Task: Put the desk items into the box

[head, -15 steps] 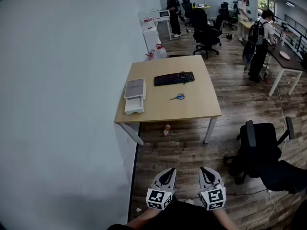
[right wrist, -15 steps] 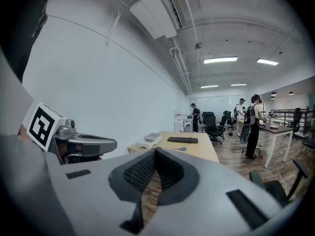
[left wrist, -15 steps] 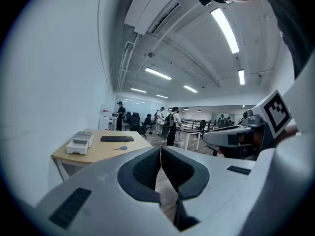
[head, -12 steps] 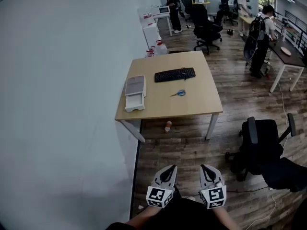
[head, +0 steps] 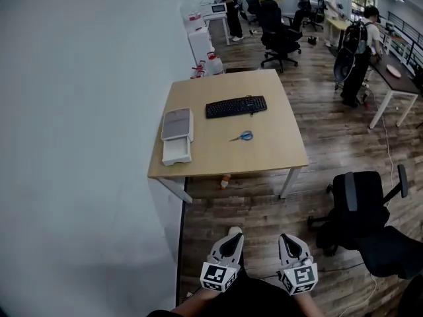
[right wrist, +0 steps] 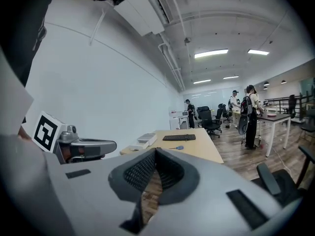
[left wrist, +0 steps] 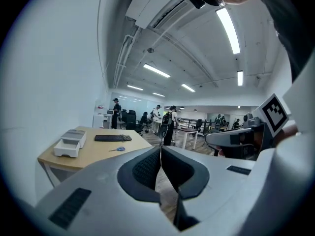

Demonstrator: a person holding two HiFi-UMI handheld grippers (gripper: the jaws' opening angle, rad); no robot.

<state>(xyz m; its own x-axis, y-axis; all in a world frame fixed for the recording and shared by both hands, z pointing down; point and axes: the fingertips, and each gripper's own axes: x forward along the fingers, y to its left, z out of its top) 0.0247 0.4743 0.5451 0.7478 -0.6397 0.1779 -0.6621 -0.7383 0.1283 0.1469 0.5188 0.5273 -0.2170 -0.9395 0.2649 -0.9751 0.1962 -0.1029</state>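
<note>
The approach looks to be the step in hand: the left tongs point(head: 231, 240) and right tongs point(head: 288, 241), both pressed together and empty, hang well short of the table point(head: 277, 144) where keyboard point(head: 236, 106), scissors point(head: 242, 136) and box point(head: 176, 152) lie, so next they likely must close in and spread over the scissors.

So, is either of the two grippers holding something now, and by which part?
Nothing is held. The left gripper and the right gripper both have their jaws together with nothing between them, and both are apart from the desk.
</note>
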